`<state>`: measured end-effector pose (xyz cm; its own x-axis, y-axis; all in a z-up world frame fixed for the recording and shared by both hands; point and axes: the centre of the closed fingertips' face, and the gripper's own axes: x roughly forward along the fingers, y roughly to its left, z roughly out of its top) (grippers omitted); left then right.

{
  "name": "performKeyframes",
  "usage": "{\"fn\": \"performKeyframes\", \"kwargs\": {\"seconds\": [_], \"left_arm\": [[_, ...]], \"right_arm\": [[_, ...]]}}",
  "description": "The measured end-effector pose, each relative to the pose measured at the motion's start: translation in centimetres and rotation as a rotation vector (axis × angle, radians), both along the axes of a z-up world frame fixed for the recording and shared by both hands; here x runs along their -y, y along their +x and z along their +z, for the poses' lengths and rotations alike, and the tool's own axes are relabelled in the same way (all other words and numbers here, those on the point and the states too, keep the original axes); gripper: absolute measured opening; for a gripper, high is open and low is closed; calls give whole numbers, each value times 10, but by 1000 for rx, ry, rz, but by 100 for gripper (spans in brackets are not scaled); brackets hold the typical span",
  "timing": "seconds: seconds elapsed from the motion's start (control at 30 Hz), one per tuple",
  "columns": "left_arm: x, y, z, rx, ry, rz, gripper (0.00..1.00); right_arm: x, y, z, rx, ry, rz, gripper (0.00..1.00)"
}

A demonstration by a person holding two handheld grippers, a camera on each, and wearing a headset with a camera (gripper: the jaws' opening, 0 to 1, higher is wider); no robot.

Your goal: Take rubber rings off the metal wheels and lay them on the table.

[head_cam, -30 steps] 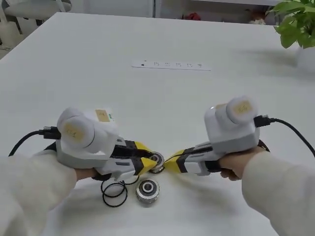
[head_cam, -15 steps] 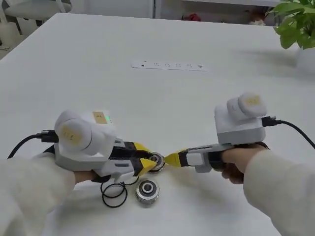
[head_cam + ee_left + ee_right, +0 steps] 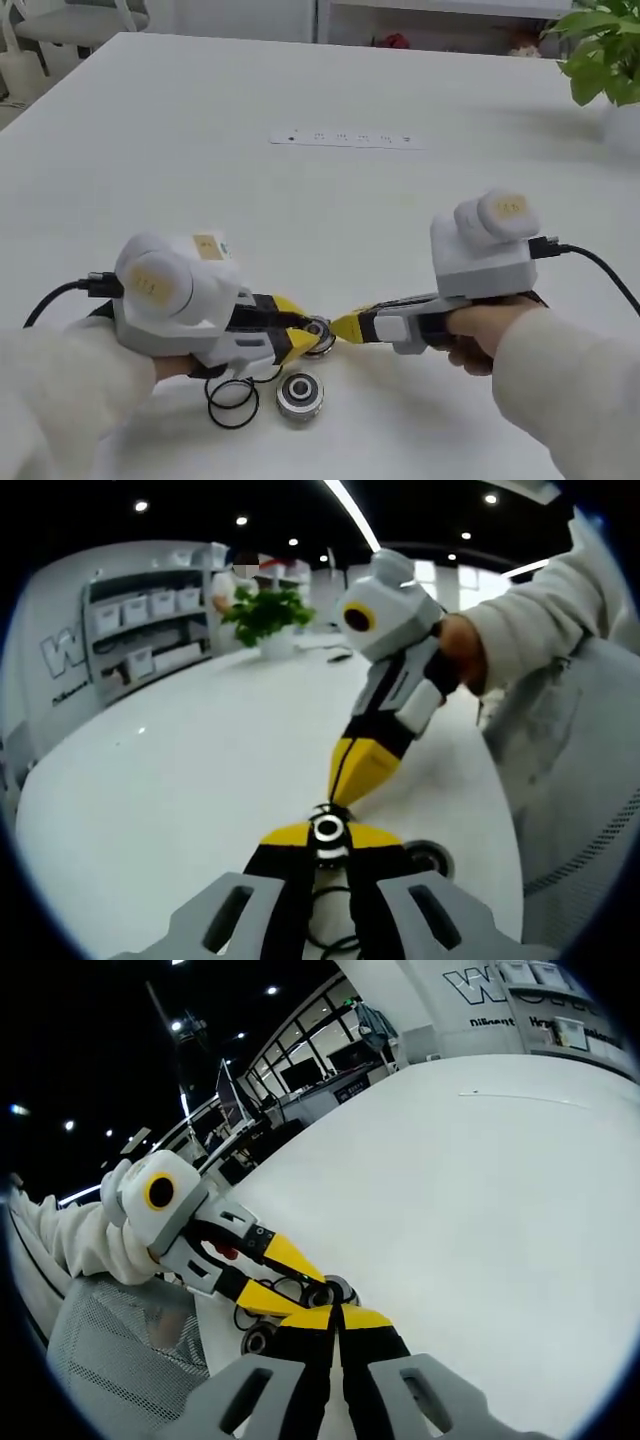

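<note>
In the left tool [image 3: 300, 325] gleams a metal wheel [image 3: 321, 335].

White table [image 3: 400, 220] bears a power strip [image 3: 345, 137], wheel [image 3: 299, 393], rubber rings [image 3: 232, 398].

Loose wheel [image 3: 299, 393] on table [image 3: 330, 215] before gripped wheel [image 3: 319, 335]; rings [image 3: 232, 398] at left.

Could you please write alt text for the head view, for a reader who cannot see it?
The left tongs grip a metal wheel at a white table while the shut right tongs meet it. A second wheel and loose black rubber rings lie beside them.
</note>
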<state>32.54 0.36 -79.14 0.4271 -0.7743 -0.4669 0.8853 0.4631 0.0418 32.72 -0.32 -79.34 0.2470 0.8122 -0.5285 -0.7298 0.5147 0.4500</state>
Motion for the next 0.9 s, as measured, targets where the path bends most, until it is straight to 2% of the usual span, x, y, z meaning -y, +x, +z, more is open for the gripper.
{"fn": "performKeyframes", "kwargs": {"seconds": [0.47,0.53,0.63,0.7,0.73,0.77,0.83,0.9], "left_arm": [[0,0,0,0,0,3,12],[0,0,0,2,-2,4,12],[0,0,0,7,0,2,12],[0,0,0,9,1,1,12],[0,0,0,11,2,1,12],[0,0,0,10,1,3,12],[0,0,0,10,-4,8,12],[0,0,0,10,-2,6,13]], "right_arm": [[-8,-1,6,14,15,24,0],[-8,-1,5,29,-3,31,0],[-9,-3,7,36,1,43,0],[-12,-3,10,38,19,50,0],[-16,-2,17,41,62,37,0],[-14,0,19,35,65,27,0],[-11,3,17,59,38,25,0],[-8,3,11,47,22,27,0]]}}
